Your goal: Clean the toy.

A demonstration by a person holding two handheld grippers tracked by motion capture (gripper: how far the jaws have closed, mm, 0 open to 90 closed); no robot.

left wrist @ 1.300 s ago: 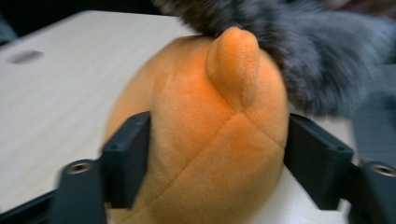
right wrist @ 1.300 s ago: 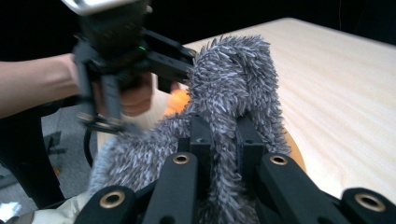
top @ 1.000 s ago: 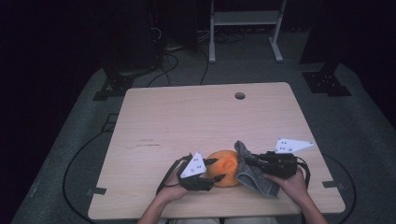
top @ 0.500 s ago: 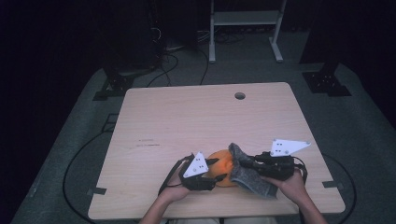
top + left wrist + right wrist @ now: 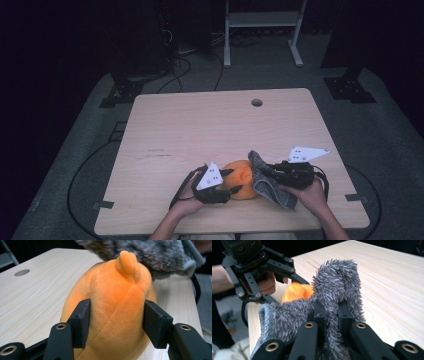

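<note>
Left gripper [image 5: 116, 322] is clamped part-closed on the round orange plush toy [image 5: 115, 310] at the near edge of the wooden table [image 5: 200, 130]; right gripper [image 5: 329, 312] is pinched tight on the fuzzy grey cloth [image 5: 337, 282] draped against it. Risk: the soft plush could squirm out if the cloth drags hard, or the shallow pinch could slip. Count: one toy, one cloth, two grippers.
</note>
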